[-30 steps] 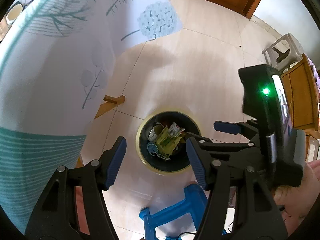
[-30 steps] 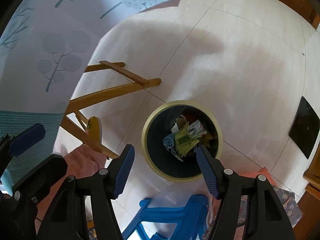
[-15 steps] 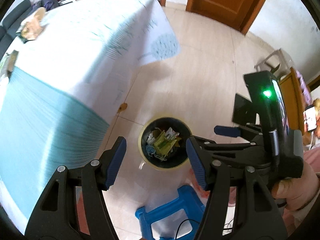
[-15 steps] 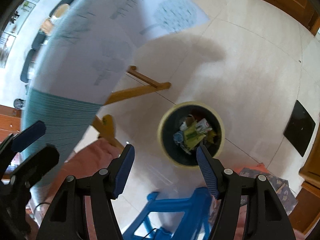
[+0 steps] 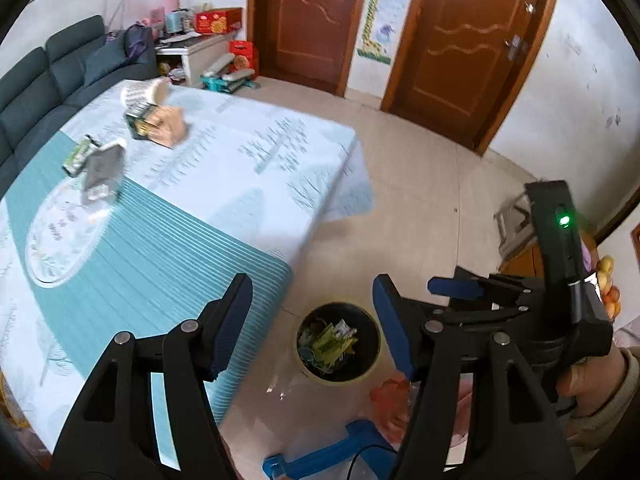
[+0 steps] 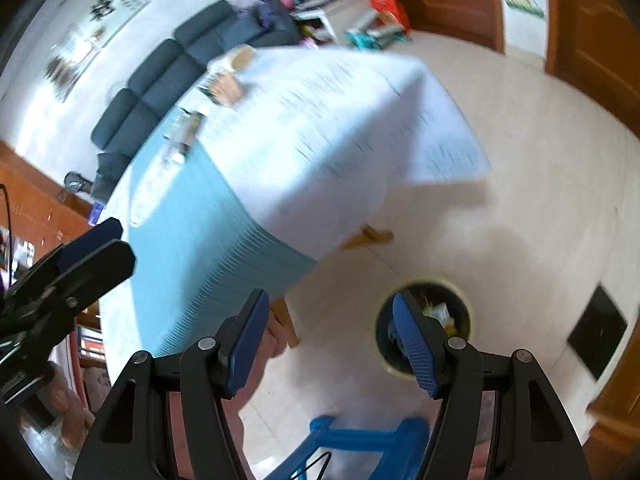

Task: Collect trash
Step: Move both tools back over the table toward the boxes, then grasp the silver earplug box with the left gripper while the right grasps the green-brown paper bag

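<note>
Since the earlier frames, both views tilted up from the bin toward the tabletop; bin now low in frame, table items newly in sight

Nearest: left gripper (image 5: 312, 320), blue pads spread wide, nothing between them; right gripper (image 6: 328, 344), likewise spread and empty, also seen from the left wrist view at right, held in the right hand (image 5: 588, 380)

Below the grippers: blue stool (image 5: 320, 456) on the tiled floor (image 5: 420, 200)

Just beyond: round trash bin (image 5: 338, 346), yellow-rimmed, standing on the floor beside the table corner, already holding crumpled wrappers

Farther: table (image 5: 180, 208) under a teal and white cloth, carrying the remaining trash well apart from the bin: a grey pouch (image 5: 104, 168) with a green wrapper (image 5: 78, 156) just beside it, then a tan crumpled packet (image 5: 162, 124), then a patterned paper cup (image 5: 144, 94) lying on its side

Handling, as judged: all light, thin, crushable; pouch and wrappers likely slick film, best pinched at a raised fold or edge; cup best taken across its rim wall, gently

Farthest: dark sofa (image 5: 48, 92), two wooden doors (image 5: 460, 40)
</note>
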